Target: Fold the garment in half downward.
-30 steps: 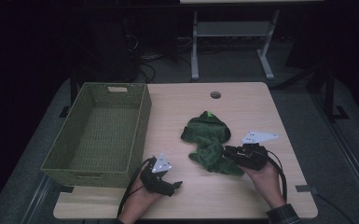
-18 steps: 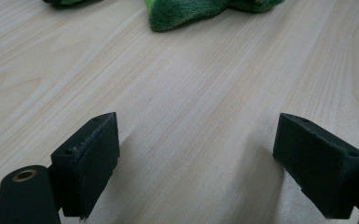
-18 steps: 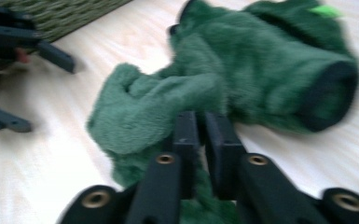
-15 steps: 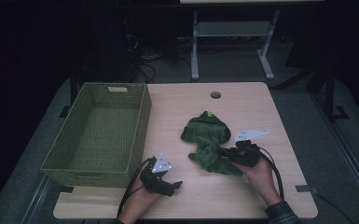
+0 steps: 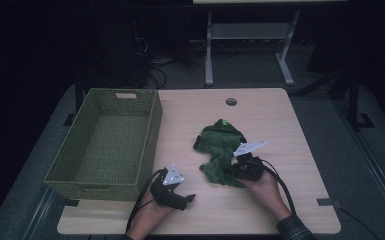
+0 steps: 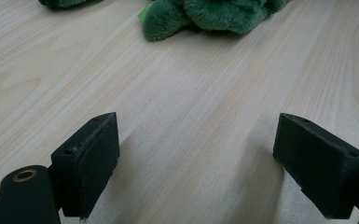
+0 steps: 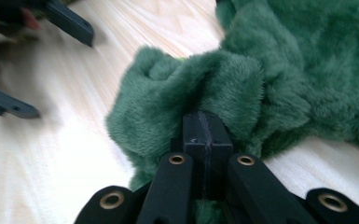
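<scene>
A dark green plush cloth lies crumpled on the wooden table, right of centre. My right gripper is at the cloth's near edge, held low over the table. In the right gripper view its jaws are shut, with a fold of the plush cloth pinched between the pads. My left gripper rests near the table's front edge, left of the cloth and apart from it. Its jaws stand wide open over bare wood, and the cloth lies farther off.
An empty green woven basket stands on the left half of the table, just beyond my left gripper. A round cable hole sits near the far edge. A desk frame and cables lie on the dark floor behind.
My right gripper has moved a little left and down onto the cloth's near edge, and its jaws have shut on the fabric. The left gripper has stayed still.
</scene>
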### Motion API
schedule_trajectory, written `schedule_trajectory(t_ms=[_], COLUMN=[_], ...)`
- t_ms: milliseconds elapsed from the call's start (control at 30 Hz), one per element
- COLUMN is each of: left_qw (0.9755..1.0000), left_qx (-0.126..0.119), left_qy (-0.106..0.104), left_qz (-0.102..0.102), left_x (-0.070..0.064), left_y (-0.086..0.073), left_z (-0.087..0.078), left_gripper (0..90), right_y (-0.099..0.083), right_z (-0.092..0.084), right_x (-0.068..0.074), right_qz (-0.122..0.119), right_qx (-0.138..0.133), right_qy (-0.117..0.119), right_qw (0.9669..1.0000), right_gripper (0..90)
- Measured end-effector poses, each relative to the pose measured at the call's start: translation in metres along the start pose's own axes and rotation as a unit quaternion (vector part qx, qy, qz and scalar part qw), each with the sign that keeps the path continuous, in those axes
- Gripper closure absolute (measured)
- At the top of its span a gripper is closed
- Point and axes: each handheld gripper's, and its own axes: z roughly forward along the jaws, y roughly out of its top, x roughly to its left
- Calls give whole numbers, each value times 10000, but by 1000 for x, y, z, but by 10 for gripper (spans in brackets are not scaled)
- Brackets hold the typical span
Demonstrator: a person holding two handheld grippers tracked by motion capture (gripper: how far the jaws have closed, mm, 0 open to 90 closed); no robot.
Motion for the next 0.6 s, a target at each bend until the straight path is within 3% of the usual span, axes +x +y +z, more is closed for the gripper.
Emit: schedule_trajectory(t_ms=[300,400,467,600], left_qw=[10000,10000,10000,10000], left_qx=[-3,1,-9,-11], left_qy=[-4,-4,0,4], left_qz=[-9,-7,-2,7], left_x=[0,0,0,0], left_y=[0,0,0,0], left_z=[0,0,0,0], left_gripper=[137,136,137,137], right_y=[-3,-1,0,-2], right_z=[5,-4,-14,-30], right_x=[-2,0,1,4], right_qz=[20,-44,-108,-152], right_qx=[116,-67,-240,-367], right_qy=[-99,-89,-100,-238], right_qw=[9999,9999,9996,9989], right_gripper=[900,895,811,758])
